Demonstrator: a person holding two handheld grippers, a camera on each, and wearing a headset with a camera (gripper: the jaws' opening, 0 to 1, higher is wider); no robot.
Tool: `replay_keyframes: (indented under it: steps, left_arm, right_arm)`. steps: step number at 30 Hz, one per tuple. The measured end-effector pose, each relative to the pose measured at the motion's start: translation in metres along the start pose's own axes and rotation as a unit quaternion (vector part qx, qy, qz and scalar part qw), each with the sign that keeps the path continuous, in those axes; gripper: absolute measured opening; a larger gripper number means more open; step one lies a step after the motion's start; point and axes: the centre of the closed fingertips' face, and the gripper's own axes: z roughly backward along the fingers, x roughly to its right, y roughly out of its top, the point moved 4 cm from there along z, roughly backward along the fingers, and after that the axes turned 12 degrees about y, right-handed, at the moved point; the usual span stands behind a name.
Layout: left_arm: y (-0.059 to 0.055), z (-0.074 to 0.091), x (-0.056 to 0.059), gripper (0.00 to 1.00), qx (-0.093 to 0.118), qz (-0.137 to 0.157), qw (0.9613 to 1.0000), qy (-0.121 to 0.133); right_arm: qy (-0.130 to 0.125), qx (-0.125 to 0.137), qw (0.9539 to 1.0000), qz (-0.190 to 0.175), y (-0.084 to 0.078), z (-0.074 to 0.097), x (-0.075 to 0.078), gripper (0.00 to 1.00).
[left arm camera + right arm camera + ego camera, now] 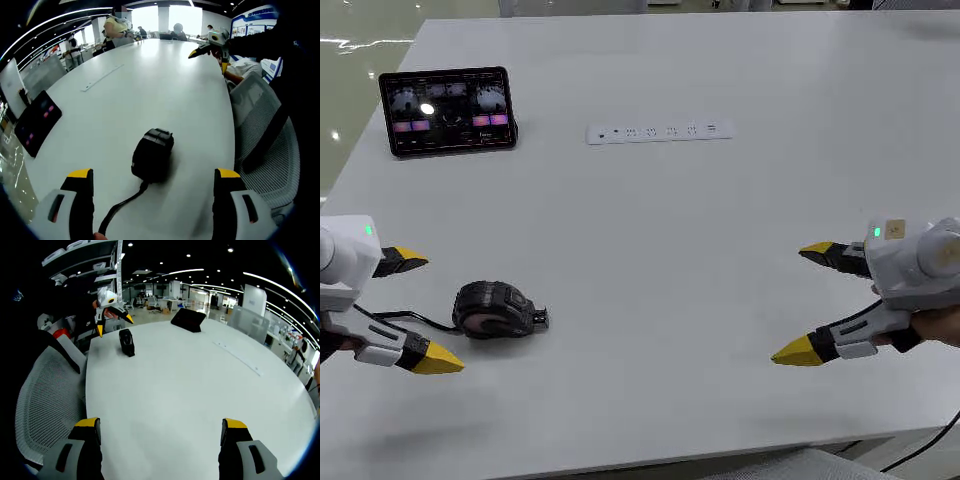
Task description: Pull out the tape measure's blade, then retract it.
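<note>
The tape measure [495, 310], black and rounded, lay on the white table [720, 260] near its front edge, on my left side. A small dark tip at its case pointed toward my right. A thin black strap [415, 320] trailed from its other end across the tabletop toward my left hand.

My left tongs [430, 312] hung just beside the tape, jaws spread wide and gripping nothing. One yellow tip was beyond the strap and one was nearer me. In the left gripper view the tape sat just ahead of the jaws, centred between them and touching neither.

My right tongs [798, 302] were well apart from the tape, over the table's right side. Their jaws were also wide apart and empty, with the yellow tips pointing left toward the tape.

Farther back, a white power strip [660, 131] lay flat near the table's middle. A dark tablet [448, 110] stood propped toward the far left corner, its screen lit. A white mesh chair [45, 385] stood at the table's near edge.
</note>
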Motion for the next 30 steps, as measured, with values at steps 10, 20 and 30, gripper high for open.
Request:
replay_keyframes:
  steps: [10,20,30]
  left_arm:
    - [0.005,-0.014,0.001,0.90,-0.046,-0.106,0.9930,-0.023]
    - [0.019,-0.036,0.005,0.74,-0.063,-0.135,0.9878,-0.044]
    - [0.024,-0.050,0.015,0.54,-0.088,-0.154,0.9797,-0.094]
  right_arm:
    - [0.018,0.005,0.9996,0.023,0.020,-0.018,0.003,0.99]
    - [0.035,0.001,0.9986,0.040,0.030,-0.044,0.006,0.99]
    - [0.057,-0.006,0.9963,0.065,0.043,-0.070,0.007,0.99]
